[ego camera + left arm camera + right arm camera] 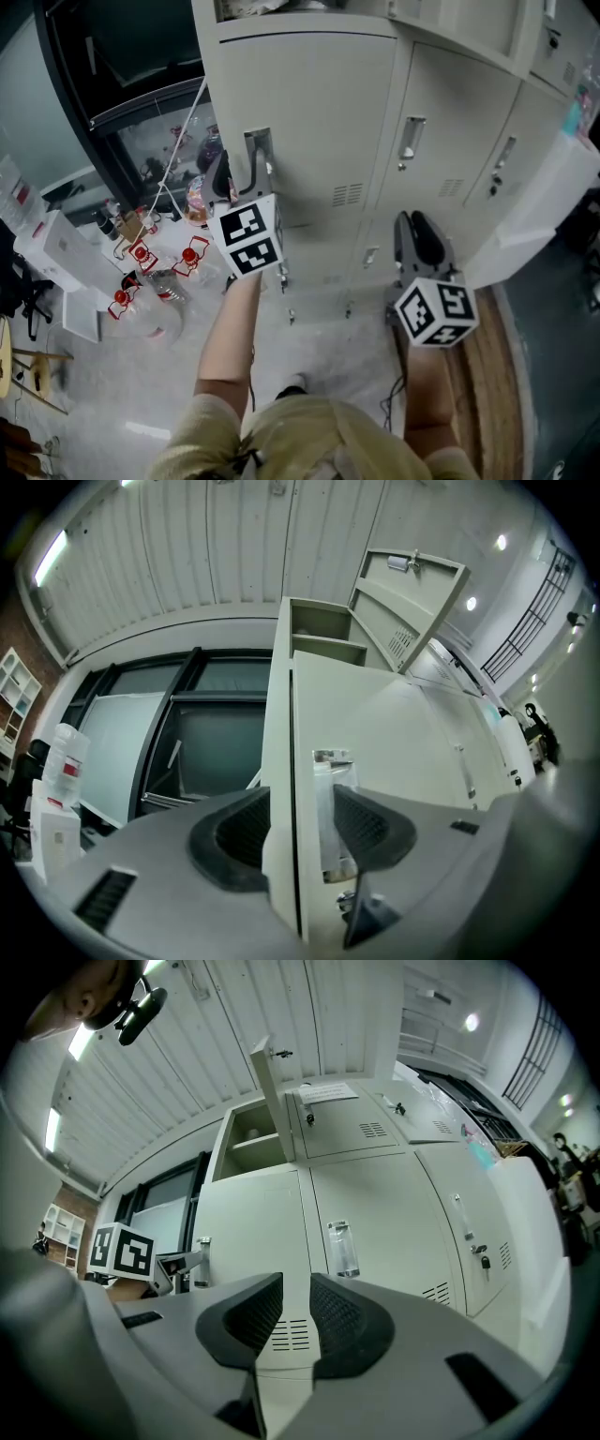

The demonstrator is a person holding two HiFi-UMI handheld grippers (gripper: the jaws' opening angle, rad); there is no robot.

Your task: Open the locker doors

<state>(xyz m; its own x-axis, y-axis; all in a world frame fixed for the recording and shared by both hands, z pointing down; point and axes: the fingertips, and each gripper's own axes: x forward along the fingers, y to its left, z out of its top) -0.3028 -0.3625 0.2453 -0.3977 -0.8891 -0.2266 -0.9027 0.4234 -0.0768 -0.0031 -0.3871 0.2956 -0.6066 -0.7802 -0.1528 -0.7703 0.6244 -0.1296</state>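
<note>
Head view: the left gripper (246, 173) clamps the left edge of a beige locker door (319, 112), beside its metal handle (261, 148). The right gripper (419, 234), jaws all but closed on nothing, hangs apart before the neighbouring lockers (450, 141). An upper door (267, 1101) stands open.
</note>
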